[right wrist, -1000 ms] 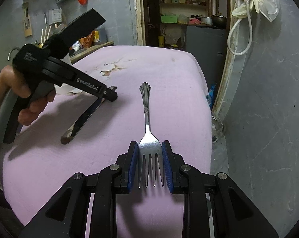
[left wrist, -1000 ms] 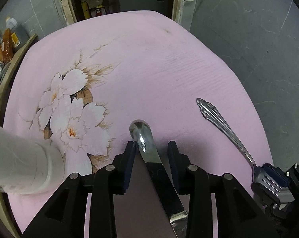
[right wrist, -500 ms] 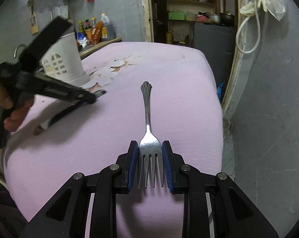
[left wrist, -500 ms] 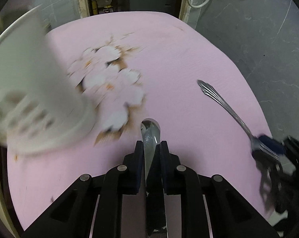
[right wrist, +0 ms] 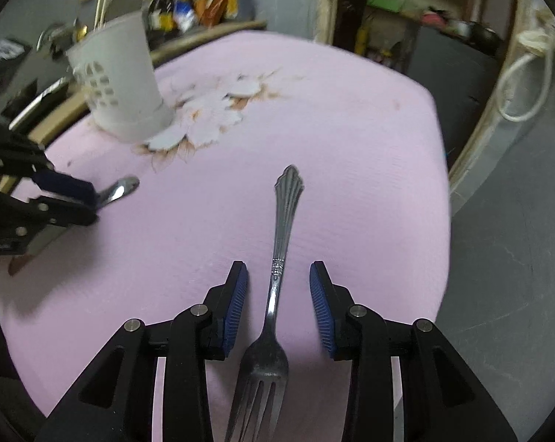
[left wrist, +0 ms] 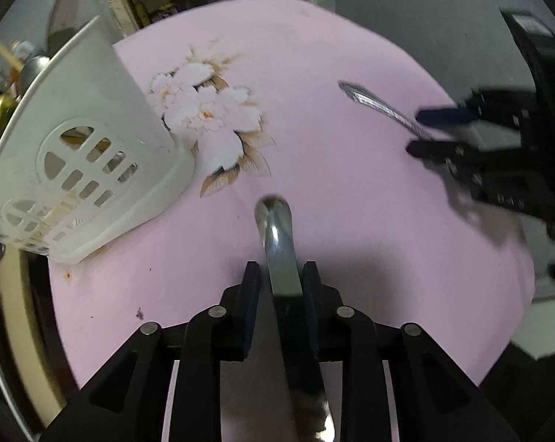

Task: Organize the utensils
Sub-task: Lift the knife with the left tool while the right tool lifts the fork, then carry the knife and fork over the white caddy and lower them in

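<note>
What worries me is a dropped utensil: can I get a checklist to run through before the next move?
1. Right gripper gripping the fork: not ok. Its jaws have just been opening, and both pads stand clear of the handle.
2. Fork resting flat on the pink cloth: ok.
3. Left gripper gripping the knife: cannot tell. Its jaws have just been opening, and a gap shows on one side.
4. White holder upright on the cloth: ok.
5. The two grippers apart from each other: ok.
</note>
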`<state>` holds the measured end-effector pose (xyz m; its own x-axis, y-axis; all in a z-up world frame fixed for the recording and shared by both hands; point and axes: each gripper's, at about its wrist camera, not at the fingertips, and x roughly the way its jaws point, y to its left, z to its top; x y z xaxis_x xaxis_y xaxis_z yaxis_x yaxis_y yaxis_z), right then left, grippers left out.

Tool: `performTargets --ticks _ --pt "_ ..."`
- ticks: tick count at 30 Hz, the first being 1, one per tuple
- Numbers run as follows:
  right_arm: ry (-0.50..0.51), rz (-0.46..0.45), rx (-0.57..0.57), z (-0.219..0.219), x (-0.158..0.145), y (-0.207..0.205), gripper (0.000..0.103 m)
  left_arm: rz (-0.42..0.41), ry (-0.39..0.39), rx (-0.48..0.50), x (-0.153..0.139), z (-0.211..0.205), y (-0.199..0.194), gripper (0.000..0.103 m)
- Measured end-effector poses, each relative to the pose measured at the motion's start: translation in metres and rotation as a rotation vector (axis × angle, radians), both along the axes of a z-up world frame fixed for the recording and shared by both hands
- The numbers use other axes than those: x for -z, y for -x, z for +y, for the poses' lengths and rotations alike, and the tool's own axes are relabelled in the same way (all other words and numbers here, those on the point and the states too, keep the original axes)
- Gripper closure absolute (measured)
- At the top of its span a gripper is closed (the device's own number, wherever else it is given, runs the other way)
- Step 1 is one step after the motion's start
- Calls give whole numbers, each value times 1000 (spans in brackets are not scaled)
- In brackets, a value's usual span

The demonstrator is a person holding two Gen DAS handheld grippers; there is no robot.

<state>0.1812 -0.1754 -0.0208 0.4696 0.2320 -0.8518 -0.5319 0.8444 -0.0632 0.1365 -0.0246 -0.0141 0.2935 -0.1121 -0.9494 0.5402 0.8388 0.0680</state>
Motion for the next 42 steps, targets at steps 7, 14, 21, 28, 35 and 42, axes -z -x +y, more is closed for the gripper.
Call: performTargets --ticks 7,14,21,28,35,42 --pt "37 69 -50 4 1 -7 70 41 -38 42 0 -5 -2 78" --pt "38 162 -55 12 -2 -17 96 23 -71 37 1 -20 -1 91" --pt "-8 45 -40 7 -12 -5 99 -187 82 -23 -12 0 26 91" --pt "-233 -261 11 4 -31 42 99 -427 310 -175 -36 35 63 91" --pt "-299 -465 1 31 -51 61 99 -549 375 -280 -49 52 82 91" --pt "-387 -561 13 40 -75 60 99 -584 476 -369 -66 79 68 91"
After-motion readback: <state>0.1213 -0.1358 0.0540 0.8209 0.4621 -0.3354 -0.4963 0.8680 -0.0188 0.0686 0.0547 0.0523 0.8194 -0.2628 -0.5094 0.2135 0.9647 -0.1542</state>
